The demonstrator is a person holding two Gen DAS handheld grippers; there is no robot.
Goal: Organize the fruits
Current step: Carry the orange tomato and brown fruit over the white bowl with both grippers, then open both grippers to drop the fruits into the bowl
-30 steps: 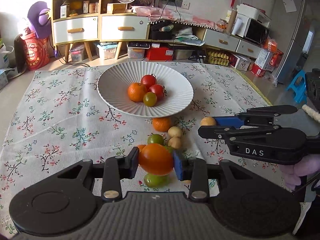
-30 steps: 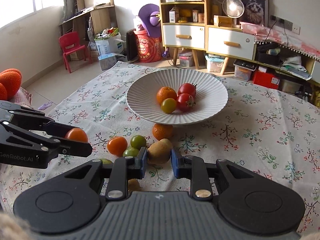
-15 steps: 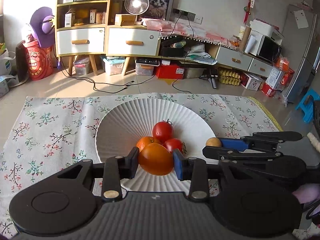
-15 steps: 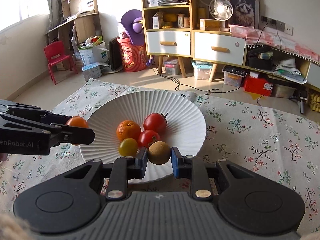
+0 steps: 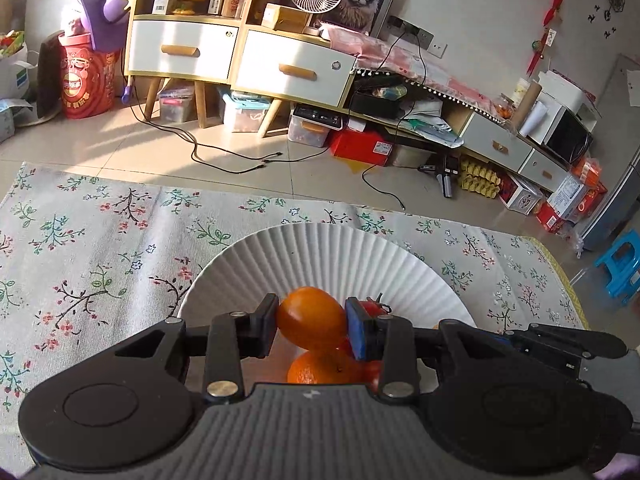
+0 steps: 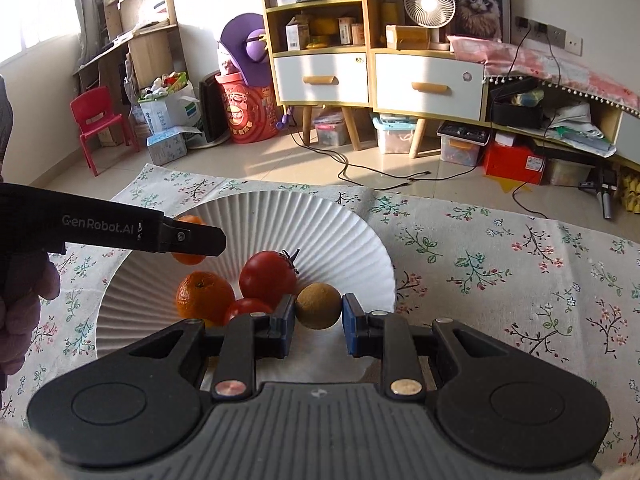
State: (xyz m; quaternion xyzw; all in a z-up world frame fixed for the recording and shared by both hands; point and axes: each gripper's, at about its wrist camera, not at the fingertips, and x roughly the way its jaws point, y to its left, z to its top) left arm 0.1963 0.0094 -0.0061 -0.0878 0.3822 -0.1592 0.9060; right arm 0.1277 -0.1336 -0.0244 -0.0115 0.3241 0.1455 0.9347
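Over the white plate [image 6: 352,236], which already carries a mandarin [image 6: 205,295] and tomatoes [image 6: 268,279], the left gripper [image 5: 311,325] clasps an orange tomato [image 5: 312,318] and the right gripper [image 6: 319,314] a brown fruit [image 6: 319,306]; both await release.

Orange tomato [image 5: 312,317], brown fruit [image 6: 319,306] held above white plate [image 6: 320,224].

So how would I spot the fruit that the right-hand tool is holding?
Find the white ribbed plate on the flowered cloth. At its near right edge, the right gripper pinches a brown round fruit. It is dull and rough-skinned, unlike the shiny red tomatoes and the orange mandarin beside it.
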